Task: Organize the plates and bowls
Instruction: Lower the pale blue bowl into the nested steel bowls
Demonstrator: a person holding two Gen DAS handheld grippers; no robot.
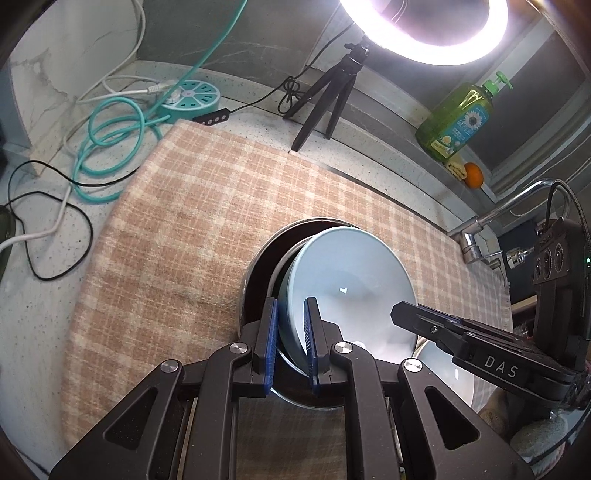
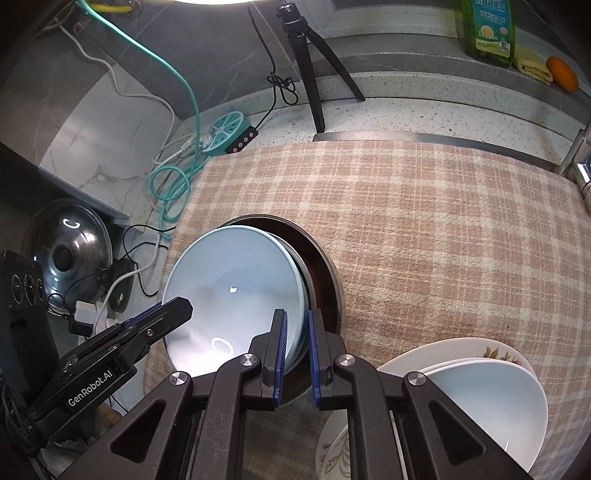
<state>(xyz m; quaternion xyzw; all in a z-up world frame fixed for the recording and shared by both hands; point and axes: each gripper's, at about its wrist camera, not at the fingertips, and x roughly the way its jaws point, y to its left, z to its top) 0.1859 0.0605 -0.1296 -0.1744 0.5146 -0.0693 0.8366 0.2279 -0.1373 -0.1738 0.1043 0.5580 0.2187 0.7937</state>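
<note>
Checked beige cloth [image 1: 207, 206] covered most of the speckled worktop [image 1: 33, 266], and near its front edge sat a dark metal pan [image 2: 325, 266] with a pale blue bowl [image 1: 354, 273] tilted inside it, leaning against the pan's rim. Both grippers had hold of that bowl: the left gripper [image 1: 291, 332] pinched the rim on one side, one blue pad inside and one outside, and the right gripper [image 2: 297, 345] was clamped on the opposite rim in the same way. At the front right corner of the cloth, just beside the pan, a white bowl [image 2: 480, 402] rested on a floral plate [image 2: 495, 350], apart from the blue bowl. Off the cloth's left edge stood a glass pot lid [image 2: 68, 251] among loose black and white cables. Farther back, near the rear left corner of the worktop, lay a teal round power strip [image 1: 190, 98] with its coiled teal cable [image 1: 110, 147]. A black tripod [image 1: 325, 99] stood at the back edge carrying a lit ring light [image 1: 424, 33]. On the ledge behind were a green dish soap bottle [image 1: 458, 118], a yellow cloth and an orange [image 1: 473, 174], with a chrome faucet [image 1: 480, 229] at the right edge
</note>
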